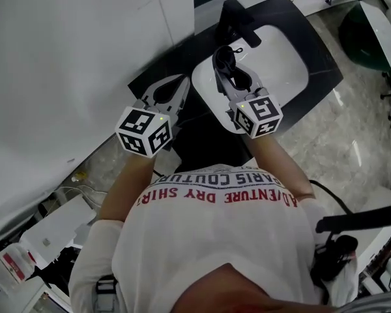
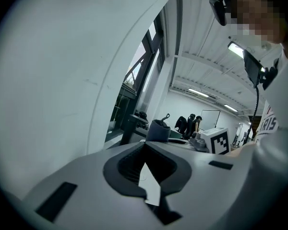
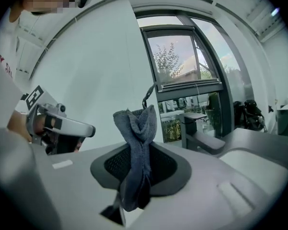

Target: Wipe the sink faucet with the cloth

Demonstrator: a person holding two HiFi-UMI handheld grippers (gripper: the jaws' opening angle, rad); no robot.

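- Pale, stone-patterned floor (image 1: 352,135) and a plain white wall (image 1: 72,57) frame a black counter (image 1: 322,67), seen steeply from above.
- Nearest the head camera is the person's white T-shirt (image 1: 215,240) with red and dark lettering. Both bare forearms reach forward from it.
- On the person's left, the left gripper (image 1: 176,83) is held over the counter's near edge, just beside the wall. Its marker cube (image 1: 143,131) faces up.
- In the left gripper view, the left gripper (image 2: 145,145) has its jaws drawn together at the tips. Only a thin wedge of light shows between the dark pads (image 2: 127,166), and nothing is held there.
- The right gripper (image 1: 227,60) reaches further forward than the left, over the near left rim of the sink (image 1: 283,60).
- Its own view shows the right gripper (image 3: 137,150) clamped on the cloth (image 3: 134,128). This blue-grey rag is bunched upright between the jaws, with a fold rising above them and a tail hanging towards the camera.
- From the left gripper view, the same cloth (image 2: 158,131) appears as a grey bundle beside the right gripper's marker cube (image 2: 216,140).
- Beyond the cloth, the white sink is set into the counter.
- The black faucet (image 1: 238,18) stands at the sink's far rim. In the right gripper view the faucet (image 3: 201,140) lies past the cloth and to its right, near it but apart.
- Farthest off, a tall window (image 3: 182,66) shows trees and sky.
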